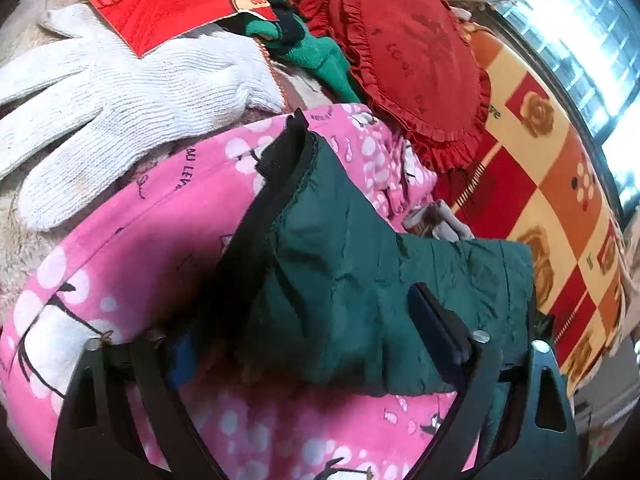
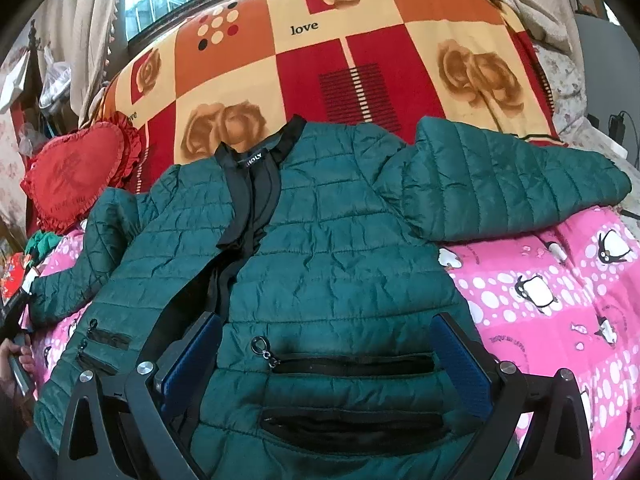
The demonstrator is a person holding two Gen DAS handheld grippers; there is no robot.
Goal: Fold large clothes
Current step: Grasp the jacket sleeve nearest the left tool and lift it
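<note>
Left wrist view:
- Left gripper (image 1: 304, 344) over a pink penguin-print blanket (image 1: 120, 248), jaws partly apart.
- Between the jaws: the cuff end of a dark green quilted jacket sleeve (image 1: 360, 280), black-trimmed edge turned toward the camera.
- Right finger pad (image 1: 436, 320) lying against the sleeve fabric. Left pad mostly hidden in shadow behind the fabric, only a strip of blue visible. Firm clamping on the sleeve: cannot tell.
- Beyond the sleeve: a white knit glove (image 1: 120, 92) lying flat, a red printed packet (image 1: 160, 0) partly on top of it, a green cloth item (image 1: 308, 52), and a red frilled heart-shaped cushion (image 1: 412, 60).
- To the right: a chequered bedspread with rose print (image 1: 552, 184).

Right wrist view:
- Right gripper (image 2: 326, 364) low over the hem of the green quilted jacket (image 2: 340, 248), jaws wide apart.
- Blue-faced pads (image 2: 464, 360) set either side of a zipped pocket (image 2: 352, 364), fabric between them, not clamped.
- Jacket spread front-up, partly on the pink blanket, collar end on the chequered bedspread; front unzipped, black lining and collar showing.
- One sleeve out to the right, across the blanket edge; the other angled down at the left, toward the heart-shaped cushion.
- A person's hand (image 2: 16, 364) at the far left edge, partly cut off.
</note>
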